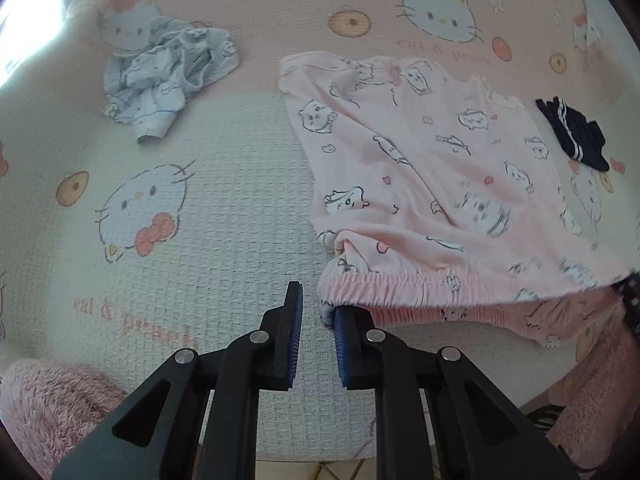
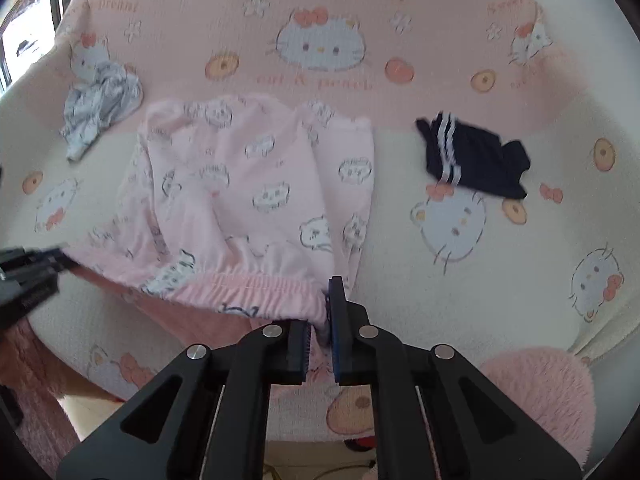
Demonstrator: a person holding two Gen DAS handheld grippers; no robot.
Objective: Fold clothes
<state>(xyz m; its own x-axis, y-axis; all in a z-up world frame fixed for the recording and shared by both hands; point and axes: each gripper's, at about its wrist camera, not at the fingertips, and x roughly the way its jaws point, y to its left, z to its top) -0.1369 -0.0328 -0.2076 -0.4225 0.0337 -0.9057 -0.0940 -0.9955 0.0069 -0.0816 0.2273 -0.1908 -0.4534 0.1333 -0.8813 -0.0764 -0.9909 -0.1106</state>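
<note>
With the right gripper [image 2: 320,332] clamped on the pink shorts' [image 2: 248,184] waistband corner, the left gripper [image 1: 318,320], slightly parted beside its corner, should grip before lifting evenly.

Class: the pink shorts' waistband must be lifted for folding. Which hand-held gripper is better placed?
Right. The right hand-held gripper already pinches the pink shorts at the waistband corner; the left hand-held gripper has nothing between its pads.

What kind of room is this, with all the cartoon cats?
Probably a bedroom at home: the surface looks like a bed under a cat-print blanket, with pink printed pyjama shorts spread on it, a crumpled blue garment and small navy shorts waiting nearby.
</note>
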